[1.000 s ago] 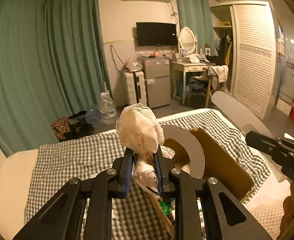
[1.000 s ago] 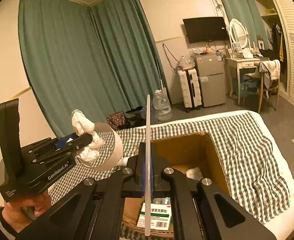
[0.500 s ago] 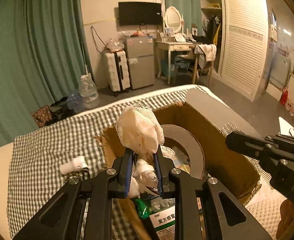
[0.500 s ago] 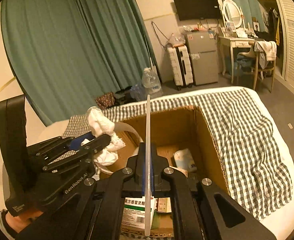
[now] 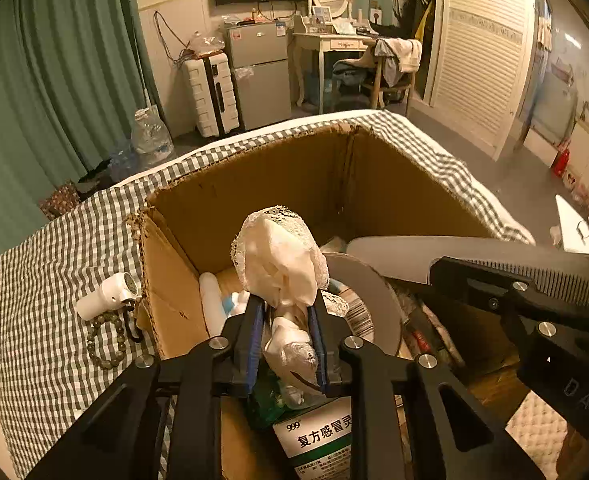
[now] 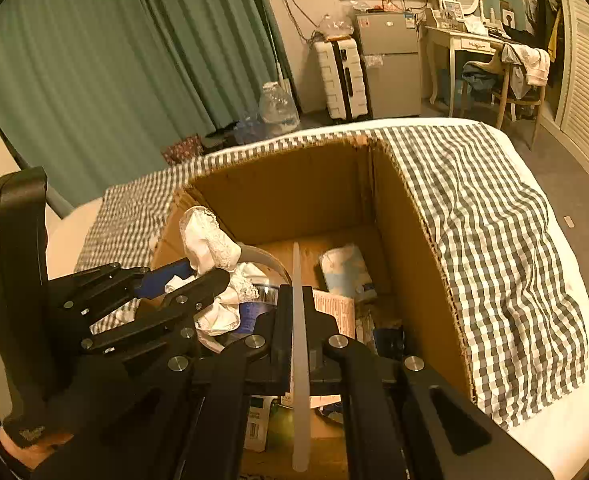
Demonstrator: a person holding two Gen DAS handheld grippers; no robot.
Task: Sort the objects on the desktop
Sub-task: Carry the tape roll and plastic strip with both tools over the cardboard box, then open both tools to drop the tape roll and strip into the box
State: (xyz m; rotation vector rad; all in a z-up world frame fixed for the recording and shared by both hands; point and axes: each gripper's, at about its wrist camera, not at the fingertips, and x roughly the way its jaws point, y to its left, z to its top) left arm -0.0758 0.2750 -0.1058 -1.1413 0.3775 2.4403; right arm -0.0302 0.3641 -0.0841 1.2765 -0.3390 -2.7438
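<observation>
The left gripper (image 5: 285, 334), jaws just eased slightly apart, pinches a white lace cloth (image 5: 282, 264) over the open cardboard box (image 5: 270, 184). To its right, the right gripper (image 6: 299, 316) is clamped on a flat white comb (image 6: 299, 344) above the same box.

medicine box (image 5: 321, 438) cut off, partly hidden

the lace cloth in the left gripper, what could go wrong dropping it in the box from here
1. The left gripper has just been easing open with the lace cloth between its fingers; the lace could snag on a finger and dangle instead of falling.
2. The cloth may drape over the round mirror behind it rather than settle in the cardboard box.
3. The right gripper, shut on a white comb, sits close; the comb could catch the cloth.
</observation>
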